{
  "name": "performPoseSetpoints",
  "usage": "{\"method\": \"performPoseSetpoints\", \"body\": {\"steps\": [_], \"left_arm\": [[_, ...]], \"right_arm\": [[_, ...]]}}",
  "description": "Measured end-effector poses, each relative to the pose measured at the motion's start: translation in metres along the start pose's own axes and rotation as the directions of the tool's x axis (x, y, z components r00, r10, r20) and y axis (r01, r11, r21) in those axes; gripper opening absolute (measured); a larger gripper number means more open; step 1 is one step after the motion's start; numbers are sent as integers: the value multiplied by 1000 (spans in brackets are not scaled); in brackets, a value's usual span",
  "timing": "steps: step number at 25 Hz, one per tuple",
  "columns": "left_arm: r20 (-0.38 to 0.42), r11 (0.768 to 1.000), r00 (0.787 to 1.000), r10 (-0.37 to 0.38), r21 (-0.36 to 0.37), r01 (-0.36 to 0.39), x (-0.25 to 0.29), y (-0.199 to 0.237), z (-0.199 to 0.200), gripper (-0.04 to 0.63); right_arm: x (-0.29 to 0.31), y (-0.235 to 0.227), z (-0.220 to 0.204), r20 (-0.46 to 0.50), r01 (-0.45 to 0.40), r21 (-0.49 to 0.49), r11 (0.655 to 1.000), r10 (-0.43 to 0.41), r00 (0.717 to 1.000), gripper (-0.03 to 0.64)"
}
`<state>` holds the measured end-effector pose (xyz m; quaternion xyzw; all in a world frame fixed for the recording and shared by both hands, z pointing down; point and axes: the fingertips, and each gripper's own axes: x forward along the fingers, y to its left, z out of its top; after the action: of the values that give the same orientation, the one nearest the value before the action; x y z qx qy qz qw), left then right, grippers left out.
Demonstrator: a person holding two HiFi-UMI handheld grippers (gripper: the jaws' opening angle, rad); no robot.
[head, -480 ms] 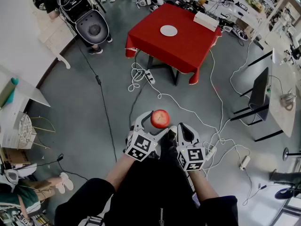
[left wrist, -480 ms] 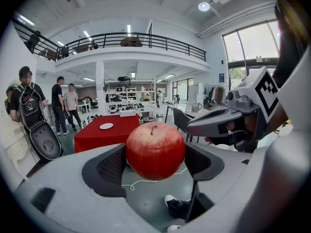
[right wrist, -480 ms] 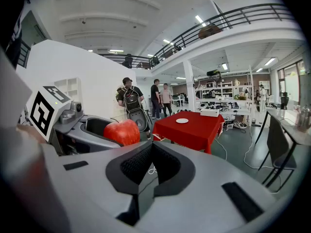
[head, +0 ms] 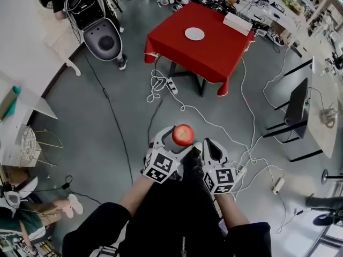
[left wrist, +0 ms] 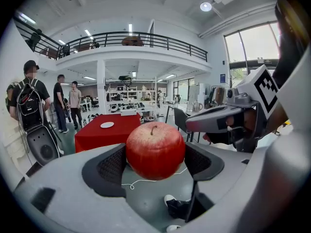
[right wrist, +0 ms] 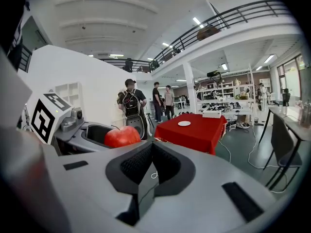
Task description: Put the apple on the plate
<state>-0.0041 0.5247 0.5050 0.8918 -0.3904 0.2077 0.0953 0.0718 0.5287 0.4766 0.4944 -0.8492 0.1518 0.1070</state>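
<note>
A red apple (head: 183, 134) hangs over the grey floor, clamped between the pads of my left gripper (head: 179, 139). In the left gripper view the apple (left wrist: 155, 149) fills the gap and both pads press its sides. My right gripper (head: 206, 148) is held close beside it on the right, shut with nothing in it; its pads (right wrist: 146, 161) meet. The apple (right wrist: 121, 136) shows at that view's left. The small white plate (head: 194, 33) lies on a red-clothed table (head: 214, 55) far ahead, and both the left gripper view (left wrist: 107, 124) and the right gripper view (right wrist: 184, 123) show the plate.
A white box (head: 237, 23) lies on the table's far right corner. White cables and a power strip (head: 170, 87) trail across the floor between me and the table. A black chair (head: 296, 108) stands right. People stand at the back left by a round black device (head: 104, 36).
Both grippers and the apple stay where they were. A person's foot by the round black device has stepped a little to the right.
</note>
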Motion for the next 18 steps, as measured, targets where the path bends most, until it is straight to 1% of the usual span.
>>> {"method": "performPoseSetpoints", "body": {"steps": [5, 10, 13, 18], "left_arm": [[-3, 1000, 1000, 2, -9, -2, 1, 5, -3, 379], [-22, 1000, 1000, -9, -20, 8, 10, 10, -8, 379], [-31, 1000, 999, -10, -25, 9, 22, 17, -7, 379], [-35, 999, 999, -10, -39, 9, 47, 35, 5, 379]], "right_arm": [[3, 2, -2, -10, -1, 8, 1000, 1, 1000, 11], [9, -1, -9, -39, -6, 33, 999, 8, 999, 11], [17, -11, -9, -51, -7, 34, 999, 9, 999, 11], [41, -34, 5, -57, -10, 46, 999, 13, 998, 11]]}}
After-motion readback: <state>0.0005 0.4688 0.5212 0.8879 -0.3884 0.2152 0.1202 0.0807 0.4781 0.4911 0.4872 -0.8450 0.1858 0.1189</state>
